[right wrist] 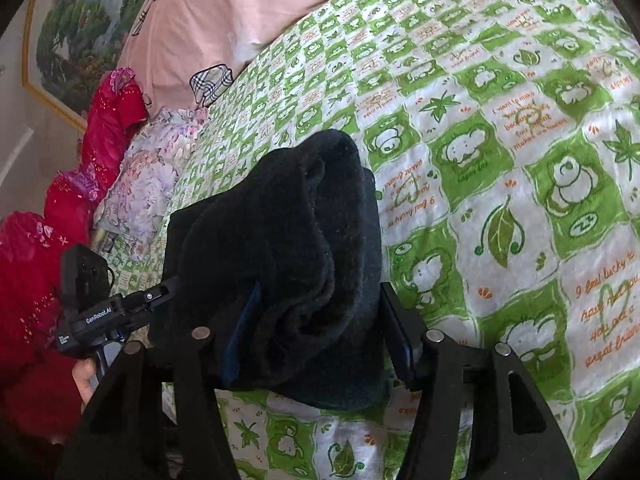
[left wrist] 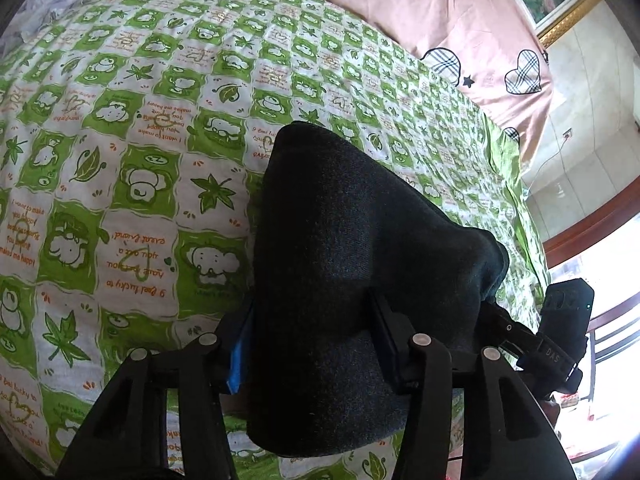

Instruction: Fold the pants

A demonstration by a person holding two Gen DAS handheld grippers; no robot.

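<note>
The dark, thick pants point(left wrist: 352, 248) are bunched into a folded bundle and held above the bed. My left gripper point(left wrist: 312, 344) is shut on one side of the bundle, the cloth filling the space between its fingers. My right gripper point(right wrist: 316, 332) is shut on the other side of the same pants point(right wrist: 288, 240), where the fuzzy inner layers show at the open edge. The right gripper also shows in the left wrist view point(left wrist: 560, 336), close beside the bundle. The left gripper shows in the right wrist view point(right wrist: 96, 304) at the left.
A green and white patterned bedsheet point(left wrist: 140, 160) covers the bed below. A pink quilt point(left wrist: 460, 20) lies at the head of the bed. Red and floral bedding point(right wrist: 60, 208) is piled along one side. A framed picture point(right wrist: 68, 32) hangs on the wall.
</note>
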